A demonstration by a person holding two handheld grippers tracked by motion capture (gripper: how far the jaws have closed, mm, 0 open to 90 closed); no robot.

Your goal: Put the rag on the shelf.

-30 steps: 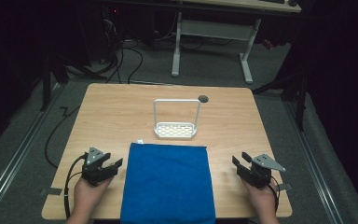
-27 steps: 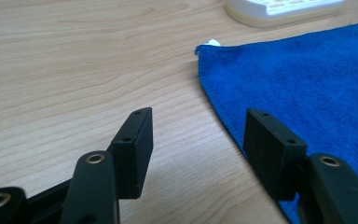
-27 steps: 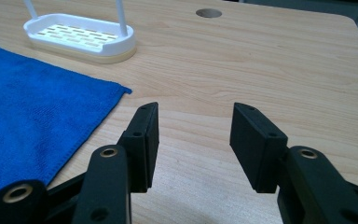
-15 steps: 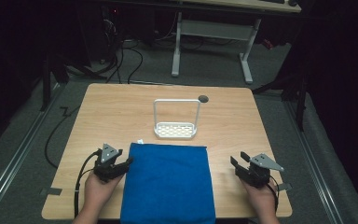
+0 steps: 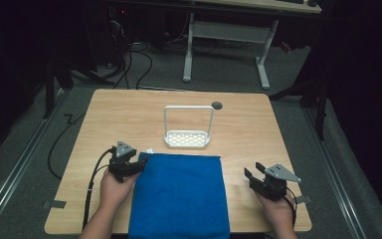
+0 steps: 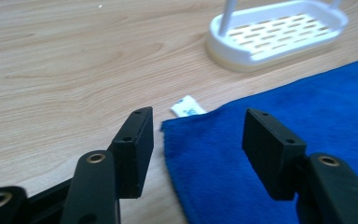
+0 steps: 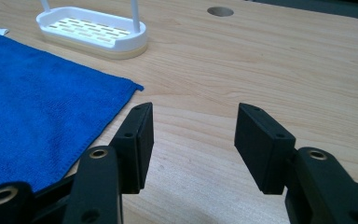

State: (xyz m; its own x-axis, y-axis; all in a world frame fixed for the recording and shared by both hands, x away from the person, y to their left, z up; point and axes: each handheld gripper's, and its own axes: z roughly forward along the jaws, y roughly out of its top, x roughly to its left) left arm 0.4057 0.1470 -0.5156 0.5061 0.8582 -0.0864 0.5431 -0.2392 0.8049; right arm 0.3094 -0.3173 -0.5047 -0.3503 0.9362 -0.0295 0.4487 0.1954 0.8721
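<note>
I see the blue towel [image 5: 179,196] lying flat at the table's [image 5: 104,119] near edge, before the white rack [image 5: 187,138]. My left gripper [image 6: 198,135] stands spread over its far left corner, apparently not pinching it. My right gripper [image 7: 191,140], jaws just widened with nothing between, sits beside the towel.

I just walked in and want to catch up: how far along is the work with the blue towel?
Barely started. Done: the towel lies flat on the table, in front of the white rack. In hand: the left tongs, open, straddle the towel's far left corner by its tag, not yet gripping. The right tongs, whose jaws have just been opening, hold nothing and sit off the towel's right edge. Left: grasping and handling the towel.
</note>
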